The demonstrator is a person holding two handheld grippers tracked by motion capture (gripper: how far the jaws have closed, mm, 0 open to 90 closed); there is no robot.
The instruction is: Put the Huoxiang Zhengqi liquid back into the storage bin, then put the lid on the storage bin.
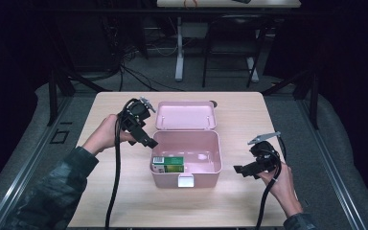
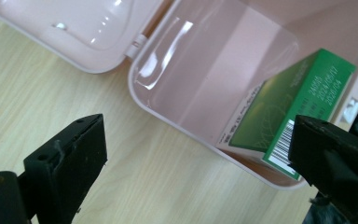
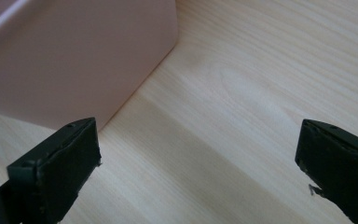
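Observation:
A pink box stands open in the middle of the wooden table, its lid tipped back. A green carton lies inside against the front left wall; in the left gripper view the green carton leans in the box near the corner. My left gripper hovers just left of the box's rim, jaws wide apart with nothing between them. My right gripper is to the right of the box, near the table, jaws apart and empty. In the right gripper view the box wall stands ahead on the left.
The light wooden table has bare room in front of the box and on both sides. A white latch hangs on the box's front wall. Dark floor, cables and other table legs lie beyond the far edge.

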